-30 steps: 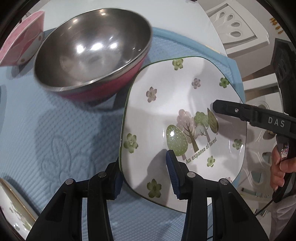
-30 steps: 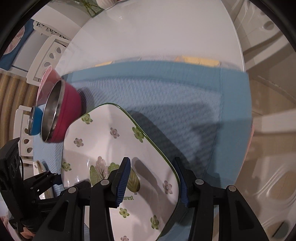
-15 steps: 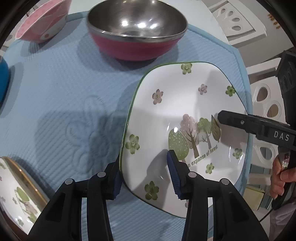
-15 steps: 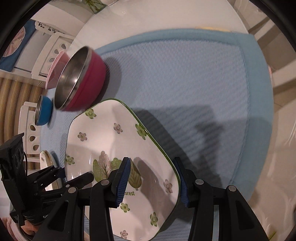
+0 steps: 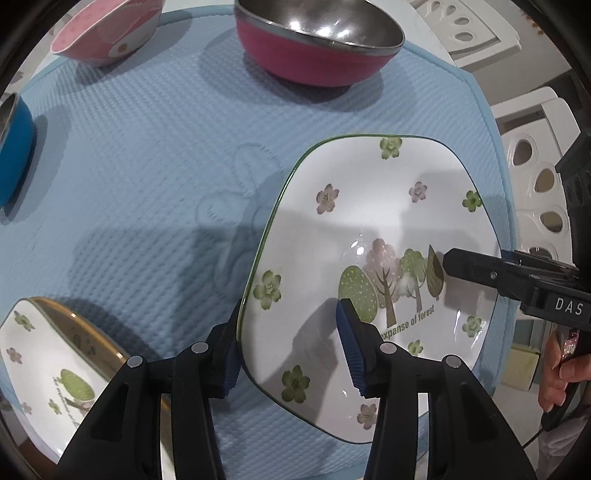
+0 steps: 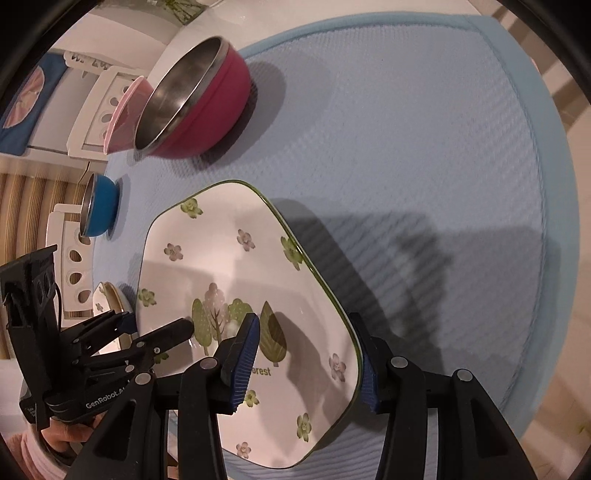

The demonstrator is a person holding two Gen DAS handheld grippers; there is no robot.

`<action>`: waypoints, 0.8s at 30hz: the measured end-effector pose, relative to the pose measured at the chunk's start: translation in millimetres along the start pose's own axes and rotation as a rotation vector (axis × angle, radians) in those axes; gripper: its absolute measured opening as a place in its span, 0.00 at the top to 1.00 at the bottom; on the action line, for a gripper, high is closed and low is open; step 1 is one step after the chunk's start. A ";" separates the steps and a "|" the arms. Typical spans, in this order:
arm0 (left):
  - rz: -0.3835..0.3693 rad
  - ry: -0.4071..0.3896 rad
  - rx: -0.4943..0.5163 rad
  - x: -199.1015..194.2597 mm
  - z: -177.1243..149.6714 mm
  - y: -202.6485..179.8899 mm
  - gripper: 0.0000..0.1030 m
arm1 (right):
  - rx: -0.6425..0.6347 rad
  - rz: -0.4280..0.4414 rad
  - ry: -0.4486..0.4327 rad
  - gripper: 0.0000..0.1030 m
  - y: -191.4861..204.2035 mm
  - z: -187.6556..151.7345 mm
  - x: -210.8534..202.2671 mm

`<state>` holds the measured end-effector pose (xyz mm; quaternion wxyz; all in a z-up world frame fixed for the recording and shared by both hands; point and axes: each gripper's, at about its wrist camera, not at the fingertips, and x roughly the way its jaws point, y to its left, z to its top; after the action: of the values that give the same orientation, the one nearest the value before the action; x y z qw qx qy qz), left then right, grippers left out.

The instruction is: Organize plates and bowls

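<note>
The square forest-print plate (image 5: 369, 266) is hanging just over the blue quilted mat (image 5: 140, 184), carried between both tongs. The left gripper (image 5: 291, 347) is straddling the rim at the plate's seven o'clock edge, one pad under the lip, one on the glazed face; its jaws have just been opening a little with the rim between them, and I cannot tell whether the pads are pressing. The right gripper (image 6: 306, 358) is straddling the opposite rim the same way; its grip I cannot tell either.

My read on handling: it's glazed ceramic, so stiff, fairly heavy, slick and chip-prone. The raised rim looks like the only sensible hold, one pad over, one under, at opposite edges, kept level.

Counting now: two floral plates, this one plus a gold-rimmed plate (image 5: 55, 358) at eight o'clock on the mat. Three bowls: a magenta steel-lined bowl (image 5: 317, 48) at twelve, a pink cartoon bowl (image 5: 107, 33) at eleven, a small blue bowl (image 5: 14, 147) at nine.
</note>
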<state>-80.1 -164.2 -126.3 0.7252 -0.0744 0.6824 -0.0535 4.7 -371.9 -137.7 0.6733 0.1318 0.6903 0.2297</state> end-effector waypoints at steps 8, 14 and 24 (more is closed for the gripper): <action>0.008 0.007 0.064 -2.3 -16.3 14.0 0.57 | 0.094 0.078 -0.015 0.53 6.2 -27.2 7.2; 0.018 -0.015 0.113 -0.4 -22.6 12.8 0.57 | 0.135 0.069 -0.085 0.54 11.3 -47.1 8.6; 0.045 -0.051 0.098 -2.8 -29.7 8.1 0.57 | 0.288 0.210 -0.148 0.86 -33.7 -61.8 4.5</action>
<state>-110.1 -156.7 -126.8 0.7461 -0.0249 0.6619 -0.0684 -52.5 -407.3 -159.0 0.6689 0.3144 0.6471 0.1873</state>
